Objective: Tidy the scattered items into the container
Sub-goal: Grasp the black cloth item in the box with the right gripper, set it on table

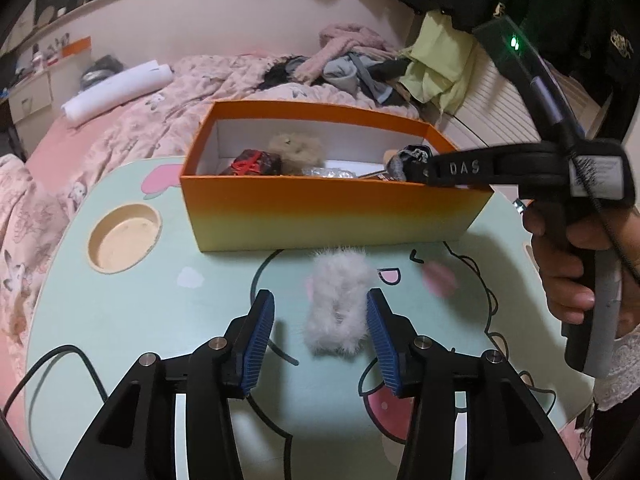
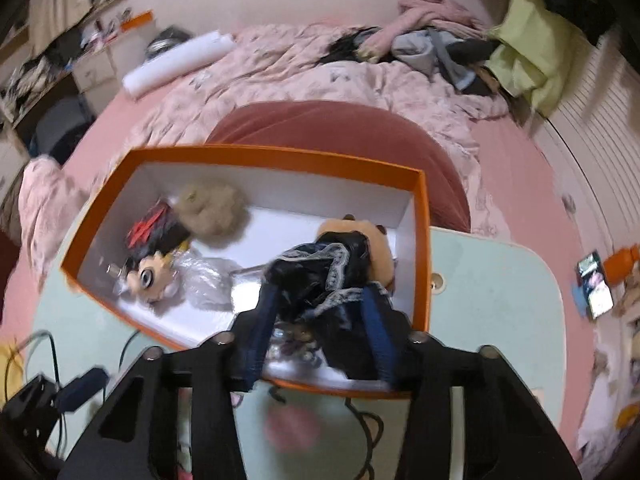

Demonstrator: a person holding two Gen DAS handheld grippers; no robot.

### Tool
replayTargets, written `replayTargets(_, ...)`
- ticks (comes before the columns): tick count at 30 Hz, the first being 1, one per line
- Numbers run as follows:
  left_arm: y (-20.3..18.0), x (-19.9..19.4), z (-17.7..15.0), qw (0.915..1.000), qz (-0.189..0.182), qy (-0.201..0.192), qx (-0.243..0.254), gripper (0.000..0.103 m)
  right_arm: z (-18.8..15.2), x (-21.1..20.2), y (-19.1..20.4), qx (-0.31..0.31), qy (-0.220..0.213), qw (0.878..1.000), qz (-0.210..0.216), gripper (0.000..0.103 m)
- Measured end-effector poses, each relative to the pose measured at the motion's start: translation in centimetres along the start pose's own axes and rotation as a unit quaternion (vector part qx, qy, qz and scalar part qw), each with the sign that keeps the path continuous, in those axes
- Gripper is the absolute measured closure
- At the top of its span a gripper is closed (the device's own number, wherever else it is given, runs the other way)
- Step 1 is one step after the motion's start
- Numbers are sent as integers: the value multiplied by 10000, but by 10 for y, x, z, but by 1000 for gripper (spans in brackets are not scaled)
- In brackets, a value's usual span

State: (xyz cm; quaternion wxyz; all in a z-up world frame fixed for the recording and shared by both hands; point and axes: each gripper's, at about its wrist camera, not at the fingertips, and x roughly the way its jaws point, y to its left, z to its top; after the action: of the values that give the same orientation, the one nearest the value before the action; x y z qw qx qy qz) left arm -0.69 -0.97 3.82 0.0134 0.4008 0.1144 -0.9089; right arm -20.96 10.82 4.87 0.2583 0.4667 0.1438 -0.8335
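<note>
White fluffy scrunchie (image 1: 339,304) lies lengthwise between the wide-open left hand-held gripper (image 1: 321,344), nearside of the orange box (image 1: 332,212); the right hand-held gripper (image 2: 316,332) clasps a dressed plush doll (image 2: 332,276) over it.

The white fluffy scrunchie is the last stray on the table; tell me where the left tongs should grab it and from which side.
Grip the white fluffy scrunchie across its narrow middle, coming straight down from the near side. It lies flat on the table as an upright oval, already between the open left tongs, so the blue pads probably close on its long soft sides without turning.
</note>
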Motion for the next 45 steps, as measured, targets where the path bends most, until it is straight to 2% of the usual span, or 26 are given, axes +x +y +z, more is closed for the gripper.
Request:
replayTargets(2,1,-2,0,10000,7,-33,-17,57,-1,0,-2,-30,14,10000,-47,76)
replayTargets(7,-1,-4,2,10000,8,-87,-21,57,0,-5,-14,128,-44,9998,121,89)
replayTargets(10,-2,-5,3,9999,44,-96,-28,57,2,-19,-19,269,-348,9988,194,94)
replayTargets(15,1,-8,5,9998,86,-144,-119,57,-3,-70,-16,312,-1043,9934,363,95)
replayTargets(18,2,-10,5,9997,100,-171,-152,57,-16,-101,-13,255,-1312,9889,647,95)
replayTargets(21,3,-11,4,9996,118,-172,-177,57,-37,-120,-8,129,-1408,9858,909,95)
replayTargets(25,3,-11,3,9996,120,-162,-172,57,-62,-116,-7,58,-1217,9857,1165,98)
replayTargets(30,-2,-9,1,9998,138,-123,-107,57,-85,-85,-11,116,-832,9878,1312,98)
replayTargets(33,-4,-7,0,9998,170,-99,-80,57,-98,-74,-15,270,-797,9873,1347,94)
replayTargets(36,-3,-6,-1,9997,188,-58,-141,57,-102,-75,-25,506,-892,9842,1445,79)
replayTargets(40,-3,-9,2,9996,183,-90,-177,56,-108,-72,-30,536,-899,9881,1126,75)
replayTargets(45,-1,-15,14,9995,185,-136,-231,48,-116,-58,-33,604,-799,9930,628,75)
